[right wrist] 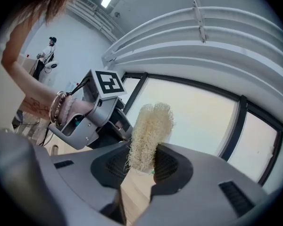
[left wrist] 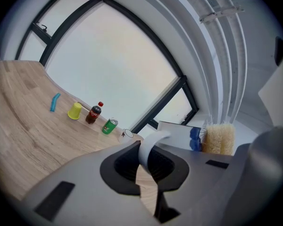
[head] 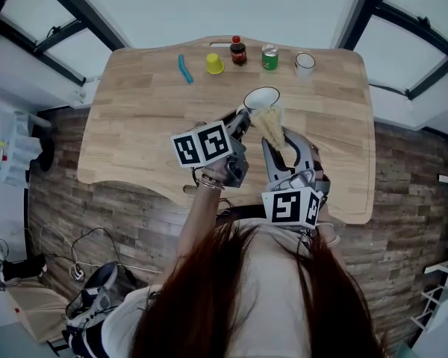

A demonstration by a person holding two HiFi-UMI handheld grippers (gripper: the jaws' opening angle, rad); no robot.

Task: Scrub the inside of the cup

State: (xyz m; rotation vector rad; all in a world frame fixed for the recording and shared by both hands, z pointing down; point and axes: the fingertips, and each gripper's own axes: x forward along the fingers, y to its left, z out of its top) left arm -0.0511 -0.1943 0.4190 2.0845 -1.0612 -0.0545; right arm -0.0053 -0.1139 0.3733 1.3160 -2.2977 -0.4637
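Right gripper [right wrist: 141,167] clamps a sponge [right wrist: 150,128] at the rim of the cup [head: 262,95]; left gripper [left wrist: 148,166] pinches the handle [left wrist: 149,149]. Next, probably: push the sponge inside.

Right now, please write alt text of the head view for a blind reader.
From above, a person's left gripper holds a white cup and the right gripper holds a loofah sponge beside it, above a wooden table. A bottle and a can stand at its far edge.
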